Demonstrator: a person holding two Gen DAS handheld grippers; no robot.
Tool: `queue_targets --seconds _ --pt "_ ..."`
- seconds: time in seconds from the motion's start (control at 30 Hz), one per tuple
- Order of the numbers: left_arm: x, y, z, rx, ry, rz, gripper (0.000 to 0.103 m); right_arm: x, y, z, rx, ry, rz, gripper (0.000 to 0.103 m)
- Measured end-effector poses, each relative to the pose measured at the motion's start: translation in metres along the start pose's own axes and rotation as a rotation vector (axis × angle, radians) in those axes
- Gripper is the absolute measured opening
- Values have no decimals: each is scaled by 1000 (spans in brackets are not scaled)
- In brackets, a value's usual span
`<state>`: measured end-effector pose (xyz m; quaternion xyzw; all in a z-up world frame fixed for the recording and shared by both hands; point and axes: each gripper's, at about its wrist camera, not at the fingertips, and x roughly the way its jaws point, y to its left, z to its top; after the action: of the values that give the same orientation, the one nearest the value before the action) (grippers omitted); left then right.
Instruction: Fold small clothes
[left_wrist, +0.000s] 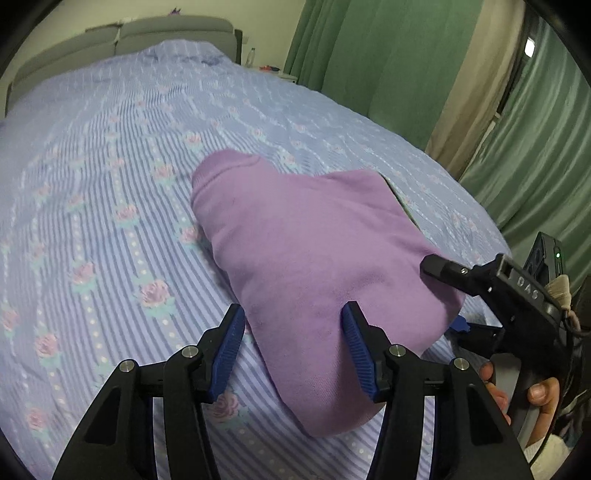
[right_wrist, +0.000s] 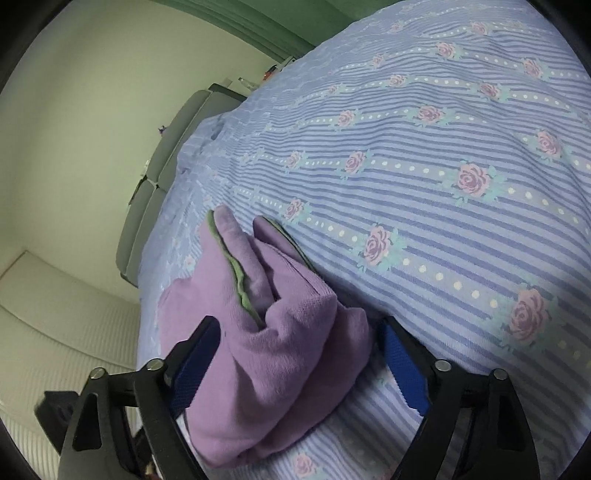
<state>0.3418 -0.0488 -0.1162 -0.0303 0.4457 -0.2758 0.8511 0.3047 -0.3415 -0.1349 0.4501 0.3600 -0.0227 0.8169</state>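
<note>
We are holding the left gripper (left_wrist: 293, 345) with its jaws spread wide and gripping nothing. The near corner of the purple garment (left_wrist: 306, 251) is lying between the two blue pads (left_wrist: 231, 354); the right-hand pad is touching or just beside the cloth, and the left-hand pad is standing clear of its edge.

We are holding the right gripper (right_wrist: 301, 350) with its jaws also spread wide. The bunched end of the purple garment (right_wrist: 266, 332) is sitting between them. Whether either blue pad (right_wrist: 404, 373) is pressing on the cloth we cannot tell, but the jaws are not closing on it.

Ahead of the right jaws, the garment is lying folded in several layers, and a thin green trim (right_wrist: 236, 273) is showing along one inner edge. Ahead of the left jaws, the garment is appearing as a rounded, folded bundle, with the right gripper (left_wrist: 458, 328) reaching in at its right-hand corner, one finger above the cloth and one below.

The garment is resting on the bed (left_wrist: 110, 166), which is wearing a blue striped cover printed with pink roses. Far ahead of the left jaws, a grey headboard (left_wrist: 155, 33) is closing off the bed. To the right of the left jaws, green curtains (left_wrist: 369, 55) are hanging beyond the bed edge, and fingers of the person's right hand (left_wrist: 524, 391) are showing on the right gripper's handle.
</note>
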Motion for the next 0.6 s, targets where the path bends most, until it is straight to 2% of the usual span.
queue_targets --seconds 0.07,0.13,0.23,0.3,0.43,0.6 --pt "4 4 -1 -27 7 -20 55 0 -1 1 -8 -1 -16 78" --pt "6 3 -2 -12 1 -17 55 1 -1 1 -17 -4 -19 75" --pt "9 1 -4 -4 6 -24 57 2 -1 0 -39 -5 -31 62" --pt "11 2 -2 -15 15 -22 62 1 -2 -1 -66 -10 -30 52" --pt "12 6 2 -18 31 -27 74 -2 -6 -3 -81 -26 -44 46" --pt "10 20 13 -120 44 -116 74 -3 6 -6 -167 -42 -116 46"
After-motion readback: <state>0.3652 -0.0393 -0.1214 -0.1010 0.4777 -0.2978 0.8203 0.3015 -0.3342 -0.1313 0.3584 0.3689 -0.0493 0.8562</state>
